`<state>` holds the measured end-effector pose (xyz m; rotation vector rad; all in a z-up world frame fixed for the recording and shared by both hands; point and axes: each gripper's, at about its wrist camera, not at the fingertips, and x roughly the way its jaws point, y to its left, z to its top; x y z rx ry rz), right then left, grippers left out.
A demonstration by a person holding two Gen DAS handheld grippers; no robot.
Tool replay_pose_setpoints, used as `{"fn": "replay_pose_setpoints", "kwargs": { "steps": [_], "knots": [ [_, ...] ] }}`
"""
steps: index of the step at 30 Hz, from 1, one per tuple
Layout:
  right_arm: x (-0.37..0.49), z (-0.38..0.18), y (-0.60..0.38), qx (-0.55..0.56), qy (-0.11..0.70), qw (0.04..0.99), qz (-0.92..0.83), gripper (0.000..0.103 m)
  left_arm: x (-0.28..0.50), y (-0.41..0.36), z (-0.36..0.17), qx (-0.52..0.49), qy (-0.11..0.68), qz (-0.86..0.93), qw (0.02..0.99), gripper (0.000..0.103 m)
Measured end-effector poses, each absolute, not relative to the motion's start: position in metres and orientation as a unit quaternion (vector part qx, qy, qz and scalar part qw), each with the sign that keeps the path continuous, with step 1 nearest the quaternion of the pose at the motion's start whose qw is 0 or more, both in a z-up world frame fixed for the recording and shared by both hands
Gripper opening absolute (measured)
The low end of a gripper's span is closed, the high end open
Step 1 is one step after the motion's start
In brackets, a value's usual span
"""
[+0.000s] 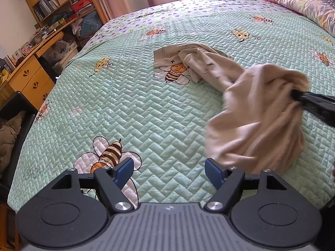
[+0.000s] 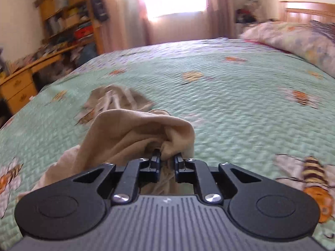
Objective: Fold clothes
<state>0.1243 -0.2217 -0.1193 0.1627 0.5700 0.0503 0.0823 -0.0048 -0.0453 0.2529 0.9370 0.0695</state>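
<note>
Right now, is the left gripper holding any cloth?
No. The left gripper is open over the bee quilt; the beige garment hangs from the right gripper.

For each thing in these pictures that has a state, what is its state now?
Left gripper: open, holding nothing.
Right gripper: shut on the beige cloth.
Beige cloth garment: bunched, partly lifted off the green quilted bedspread.
Printed cream garment: crumpled, lying on the bedspread.

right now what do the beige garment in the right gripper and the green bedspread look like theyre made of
The beige garment looks like soft matte knit, perhaps cotton jersey: it bunches into limp, rounded folds where the right gripper pinches it. The green bedspread looks like quilted woven fabric with light padding: stitched zigzag puffs, a faint sheen, bee motifs. Exact fibres cannot be told.
</note>
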Motion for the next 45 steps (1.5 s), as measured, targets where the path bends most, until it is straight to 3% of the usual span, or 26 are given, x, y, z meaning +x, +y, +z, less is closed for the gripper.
{"fn": "replay_pose_setpoints", "kwargs": {
  "steps": [8, 11, 18, 28, 32, 34, 35, 36, 37, 39, 45],
  "knots": [
    [0.104, -0.134, -0.284, 0.135, 0.301, 0.943, -0.034, 0.017, 0.092, -0.018, -0.053, 0.130, 0.456, 0.020, 0.880, 0.077],
    [0.093, -0.140, -0.297, 0.167, 0.302, 0.938, -0.034, 0.025, 0.096, -0.027, -0.056, 0.136, 0.458, 0.016, 0.878, 0.077],
    [0.055, -0.137, -0.325, 0.236, 0.263, 0.935, -0.030, 0.026, 0.110, -0.054, -0.069, 0.143, 0.423, -0.054, 0.893, 0.090],
    [0.026, -0.137, -0.349, 0.255, 0.246, 0.934, -0.033, 0.035, 0.131, -0.101, -0.088, 0.166, 0.347, -0.140, 0.913, 0.090],
    [0.028, -0.141, -0.354, 0.266, 0.247, 0.931, -0.033, 0.036, 0.151, -0.105, -0.097, 0.139, 0.369, -0.149, 0.907, 0.090],
    [0.027, -0.142, -0.356, 0.268, 0.246, 0.931, -0.035, 0.036, 0.161, -0.104, -0.101, 0.119, 0.385, -0.152, 0.902, 0.083],
    [0.026, -0.143, -0.357, 0.269, 0.246, 0.931, -0.036, 0.036, 0.166, -0.104, -0.103, 0.108, 0.393, -0.154, 0.900, 0.066],
    [0.024, -0.143, -0.358, 0.270, 0.244, 0.931, -0.038, 0.036, 0.171, -0.104, -0.105, 0.098, 0.401, -0.155, 0.897, 0.031],
    [0.023, -0.143, -0.359, 0.272, 0.242, 0.931, -0.040, 0.036, 0.176, -0.104, -0.107, 0.087, 0.409, -0.157, 0.894, 0.008],
    [0.021, -0.145, -0.362, 0.276, 0.240, 0.930, -0.043, 0.036, 0.186, -0.104, -0.110, 0.066, 0.425, -0.160, 0.888, 0.005],
    [0.014, -0.146, -0.362, 0.274, 0.237, 0.931, -0.041, 0.036, 0.155, -0.062, -0.055, 0.036, 0.319, -0.094, 0.942, 0.004]
  ]
}}
